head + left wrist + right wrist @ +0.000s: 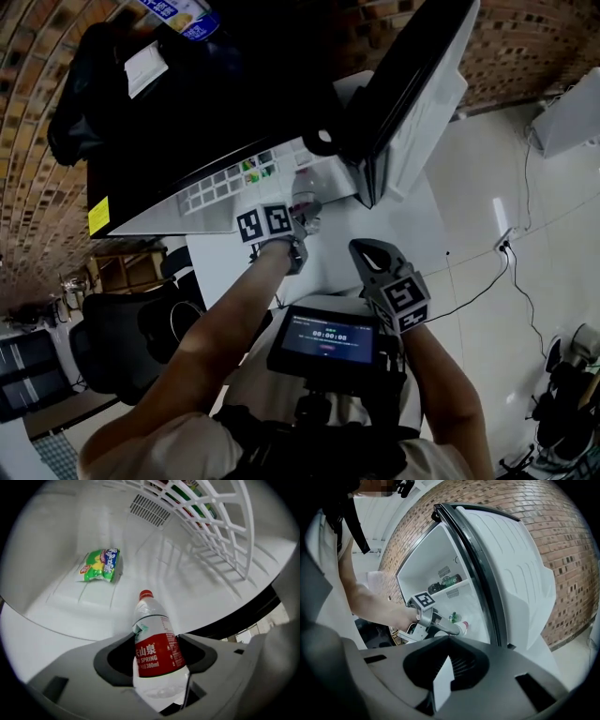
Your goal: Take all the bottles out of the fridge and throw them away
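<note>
A clear water bottle point(154, 653) with a red label and red cap lies between the jaws of my left gripper point(155, 639), cap pointing into the fridge; both jaws sit against its sides. In the head view the left gripper point(298, 220) is at the open fridge's point(323, 178) mouth with the bottle point(305, 206) at its tip. The right gripper view shows the same left gripper point(436, 623) and bottle point(461, 626) in front of the white interior. My right gripper point(367, 253) hangs back from the fridge, shut and empty, its jaws point(449, 641) together.
A green snack pack point(100, 565) lies deeper on the fridge floor. A white wire shelf point(211, 527) carries more packs above. The fridge door point(412, 103) stands open to the right. An office chair point(112, 347) is on the left, a cable point(511, 272) runs over the floor.
</note>
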`<state>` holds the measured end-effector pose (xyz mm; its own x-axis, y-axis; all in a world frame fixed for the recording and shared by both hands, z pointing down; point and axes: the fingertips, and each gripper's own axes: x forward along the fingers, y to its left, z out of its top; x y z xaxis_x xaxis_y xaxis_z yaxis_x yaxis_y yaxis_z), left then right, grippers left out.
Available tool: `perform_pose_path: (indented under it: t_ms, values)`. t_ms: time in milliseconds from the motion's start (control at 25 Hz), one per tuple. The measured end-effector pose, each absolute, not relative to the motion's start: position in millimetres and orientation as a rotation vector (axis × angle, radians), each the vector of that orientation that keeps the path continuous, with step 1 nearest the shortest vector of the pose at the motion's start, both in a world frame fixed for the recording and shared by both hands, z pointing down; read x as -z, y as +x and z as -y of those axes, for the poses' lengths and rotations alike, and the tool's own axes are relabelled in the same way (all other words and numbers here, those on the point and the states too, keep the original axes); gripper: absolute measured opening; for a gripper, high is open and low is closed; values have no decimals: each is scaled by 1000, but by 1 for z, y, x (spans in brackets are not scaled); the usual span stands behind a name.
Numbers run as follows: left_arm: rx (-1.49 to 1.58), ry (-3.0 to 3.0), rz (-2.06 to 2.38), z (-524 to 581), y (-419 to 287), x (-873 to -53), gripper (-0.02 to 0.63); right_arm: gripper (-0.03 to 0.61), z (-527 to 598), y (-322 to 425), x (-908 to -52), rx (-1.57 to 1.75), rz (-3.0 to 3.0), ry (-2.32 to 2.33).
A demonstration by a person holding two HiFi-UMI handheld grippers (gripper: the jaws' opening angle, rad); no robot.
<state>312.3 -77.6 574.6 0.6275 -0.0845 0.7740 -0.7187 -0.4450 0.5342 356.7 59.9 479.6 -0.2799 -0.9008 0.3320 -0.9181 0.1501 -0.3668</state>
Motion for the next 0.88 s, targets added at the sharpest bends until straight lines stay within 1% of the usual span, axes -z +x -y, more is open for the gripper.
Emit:
perform_pose_path:
  t_ms: [360, 640, 880]
  values:
    - [-345, 1827, 375, 44, 308, -527, 302, 5, -53, 345, -474, -772, 2409, 1766]
    - [-144, 1886, 335, 39, 270, -498, 302, 5, -40, 325, -461, -712, 2475, 1646]
    - [-58, 1978, 393, 33, 234, -475, 302, 5, -24, 301, -451, -633, 2564, 1492]
